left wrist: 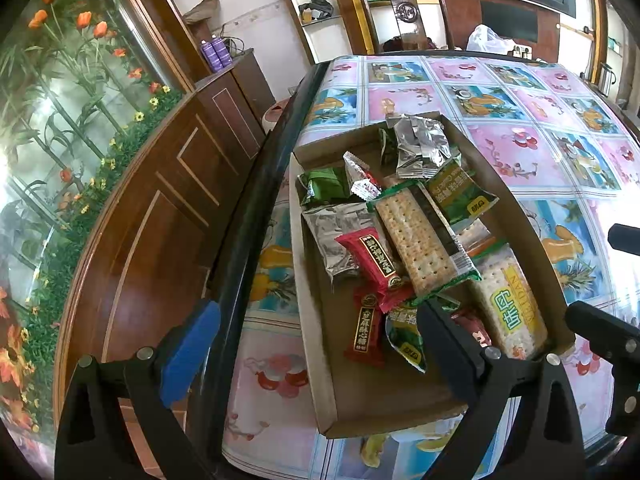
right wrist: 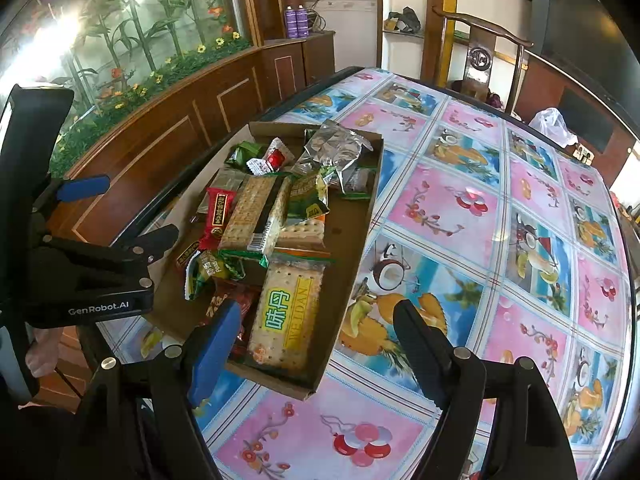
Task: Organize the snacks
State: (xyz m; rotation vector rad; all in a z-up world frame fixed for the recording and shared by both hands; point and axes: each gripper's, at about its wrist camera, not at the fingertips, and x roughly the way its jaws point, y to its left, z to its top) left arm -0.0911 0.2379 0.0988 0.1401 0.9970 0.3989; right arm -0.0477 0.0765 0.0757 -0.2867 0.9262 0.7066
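Note:
A shallow cardboard tray [left wrist: 380,400] [right wrist: 344,216] lies near the table's left edge, heaped with snacks. In it are a WEIDAN cracker pack [left wrist: 508,304] [right wrist: 286,320], a long green-edged cracker pack [left wrist: 416,240] [right wrist: 250,216], red candy bars [left wrist: 374,260] [right wrist: 218,210], silver foil packs [left wrist: 420,144] [right wrist: 336,148] and green packets [left wrist: 320,186]. My left gripper [left wrist: 316,348] [right wrist: 124,216] hangs open over the tray's near left corner, holding nothing. My right gripper [right wrist: 318,344] is open and bare above the tray's near right corner.
The table [right wrist: 460,200] wears a glossy fruit-and-flower cloth, bare to the right of the tray. A wooden chair [right wrist: 480,60] stands at the far side. A dark wood cabinet [left wrist: 160,220] runs along the left. A person's hand [right wrist: 40,356] grips the left handle.

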